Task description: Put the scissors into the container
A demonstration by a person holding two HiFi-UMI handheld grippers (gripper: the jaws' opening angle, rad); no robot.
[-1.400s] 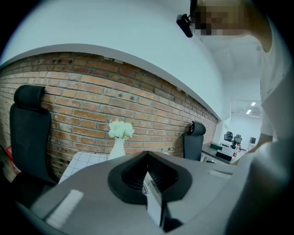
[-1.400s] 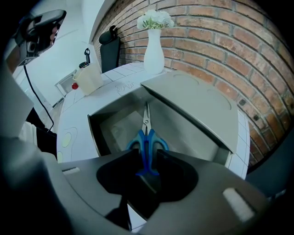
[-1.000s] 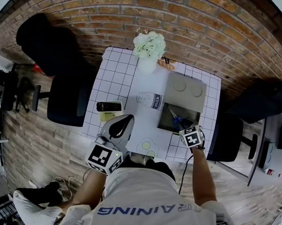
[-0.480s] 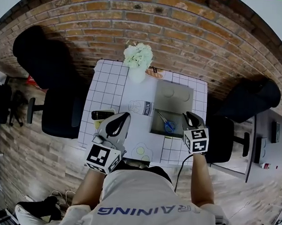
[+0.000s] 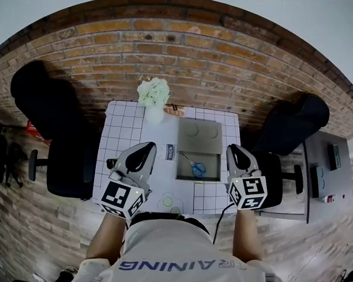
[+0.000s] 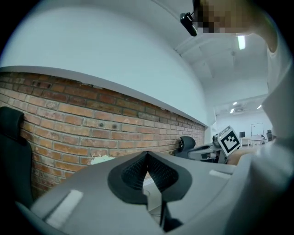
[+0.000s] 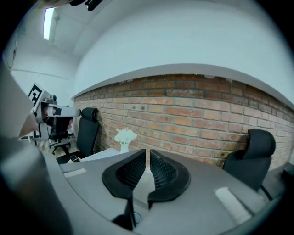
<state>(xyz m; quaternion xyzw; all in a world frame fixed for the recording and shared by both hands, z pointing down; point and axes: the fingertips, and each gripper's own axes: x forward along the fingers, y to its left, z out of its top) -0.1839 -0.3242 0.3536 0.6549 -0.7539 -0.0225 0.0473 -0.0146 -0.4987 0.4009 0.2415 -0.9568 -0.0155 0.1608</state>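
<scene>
SCISSORS DELIVERED: My right gripper [image 5: 234, 152] now stands clear of the container [image 5: 199, 138], raised just beside its right wall at centre-right of the head view. A second ago it reached down into the box's near right corner. Its jaws were wide then and are closing now, with only a thin gap left and nothing between them. The scissors [image 5: 194, 166] lie loose on the floor of the container's open half, blue handles toward the lower right, apart from both grippers. My left gripper [image 5: 144, 152] keeps its place at centre-left of the frame, above the checked table [image 5: 122, 127]. Its jaws meet at the tips and are empty, as before. By my reading the drop is made and the task looks complete; all that remains is to draw both grippers back.
</scene>
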